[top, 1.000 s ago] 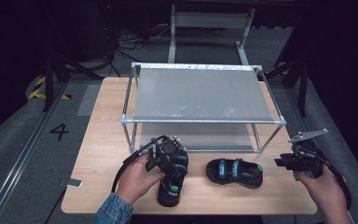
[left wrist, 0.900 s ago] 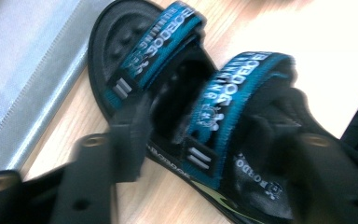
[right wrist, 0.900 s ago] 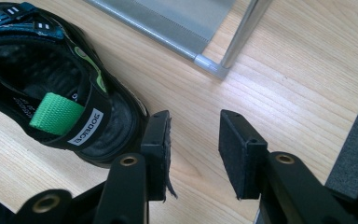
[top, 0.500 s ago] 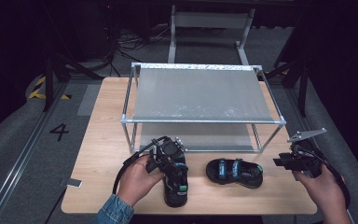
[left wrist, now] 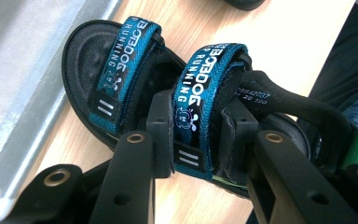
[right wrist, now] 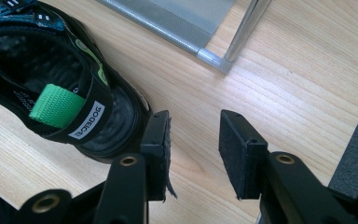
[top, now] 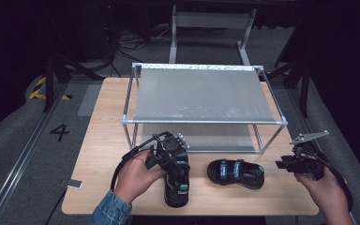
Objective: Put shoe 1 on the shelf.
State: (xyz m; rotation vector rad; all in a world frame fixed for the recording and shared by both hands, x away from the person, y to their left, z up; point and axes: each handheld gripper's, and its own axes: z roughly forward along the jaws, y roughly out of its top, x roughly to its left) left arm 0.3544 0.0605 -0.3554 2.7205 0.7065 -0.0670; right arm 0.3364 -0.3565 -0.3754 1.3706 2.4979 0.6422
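A light wooden table [top: 98, 140] carries a metal-framed rack [top: 201, 93] with grey shelves, and everything else sits on the person's side of that rack. Just in front of the rack's left front leg, the left hand [top: 133, 176] holds the left gripper [top: 176, 164] down over a black sandal with teal straps [top: 177, 187], which lies lengthwise, one end toward the rack and the other toward the table's near edge. In the left gripper view that sandal [left wrist: 135, 88] shows two teal straps printed with white lettering, and the jaws, which have just been closing, stand pressed on either side of the nearer strap [left wrist: 200, 107], clamped on it, with the rack's grey shelf edge running along the left of that view. In front of the rack's right half lies the second sandal [top: 236, 173], set crosswise, well apart from the first. Past the rack's right front leg, near the table's right edge, the right hand [top: 326, 192] holds the right gripper [top: 286, 165] pointing toward the second sandal. In the right gripper view its jaws [right wrist: 193, 149] stand apart over bare wood with nothing between them, one pad just beside the sandal's heel [right wrist: 116, 116], where a green loop [right wrist: 56, 106] shows.
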